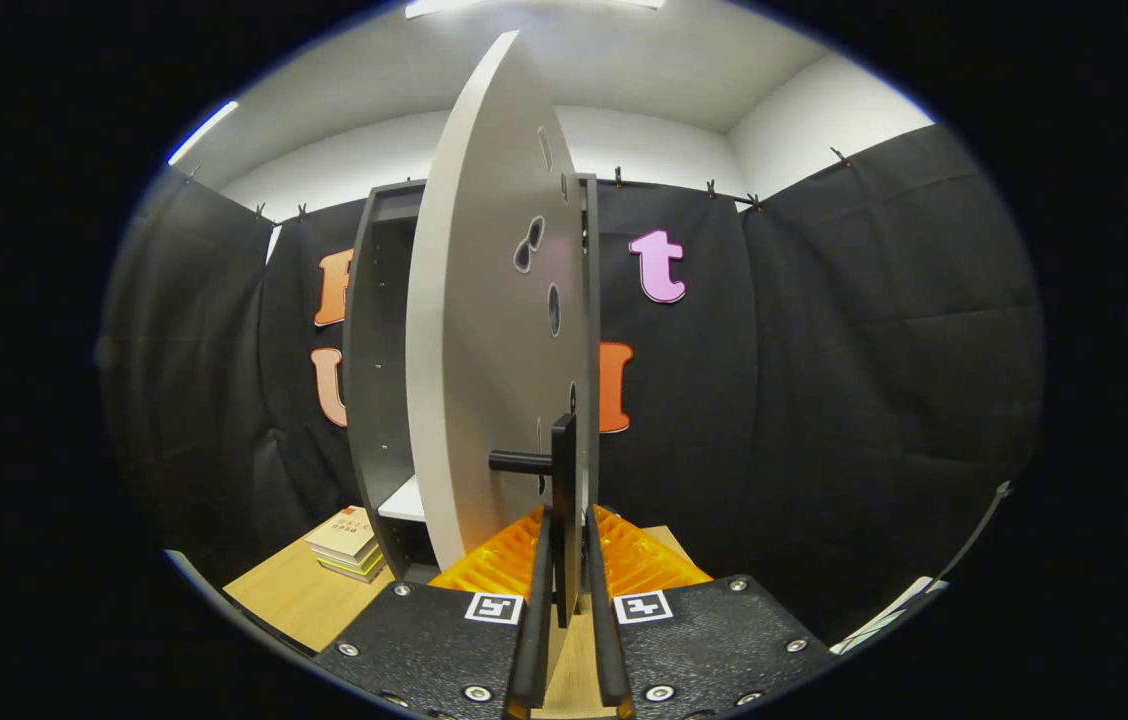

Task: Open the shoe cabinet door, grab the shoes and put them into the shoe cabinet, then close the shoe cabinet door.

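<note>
Standing partly open, the cabinet door (484, 330) is seen almost edge-on, rising straight up ahead of the gripper (564, 560), with its pale face turned to the right side of the cabinet (379, 350) and several dark holes showing in that face. A black handle (559, 500) is fixed low on the door: its upright bar runs down along the door's near edge and a short horizontal stub sticks out from it to the left. The jaws are narrowed around this handle, one finger on either side of the upright bar and close against it, though whether both press on it cannot be told. Behind the door, the cabinet is a dark open frame with small peg holes along its inner wall and a pale shelf (404, 500) low inside it. Left of the cabinet's foot, a small stack of books (349, 540) lies on the wooden worktop (294, 595). Dark cloth walls (824, 400) hang behind the cabinet and to both of its sides, with a white wall and ceiling above them.
</note>
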Action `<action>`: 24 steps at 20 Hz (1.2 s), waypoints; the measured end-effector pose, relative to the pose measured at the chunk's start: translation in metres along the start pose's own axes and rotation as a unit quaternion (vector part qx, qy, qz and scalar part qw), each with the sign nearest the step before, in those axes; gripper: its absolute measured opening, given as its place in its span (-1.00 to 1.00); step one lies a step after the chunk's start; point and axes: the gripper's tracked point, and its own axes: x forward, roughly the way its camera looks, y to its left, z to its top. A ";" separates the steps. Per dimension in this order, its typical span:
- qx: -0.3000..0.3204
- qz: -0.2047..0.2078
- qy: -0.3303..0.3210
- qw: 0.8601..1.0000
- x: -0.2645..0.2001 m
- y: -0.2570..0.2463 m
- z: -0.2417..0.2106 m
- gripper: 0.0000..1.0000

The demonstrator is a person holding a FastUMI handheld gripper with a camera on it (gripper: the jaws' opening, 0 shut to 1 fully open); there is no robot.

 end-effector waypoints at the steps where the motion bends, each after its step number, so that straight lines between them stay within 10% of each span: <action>1: 0.001 -0.004 -0.001 1.000 0.000 -0.006 -0.001 -0.61; 24: -0.024 -0.109 0.001 0.994 -0.034 -0.061 0.004 -0.76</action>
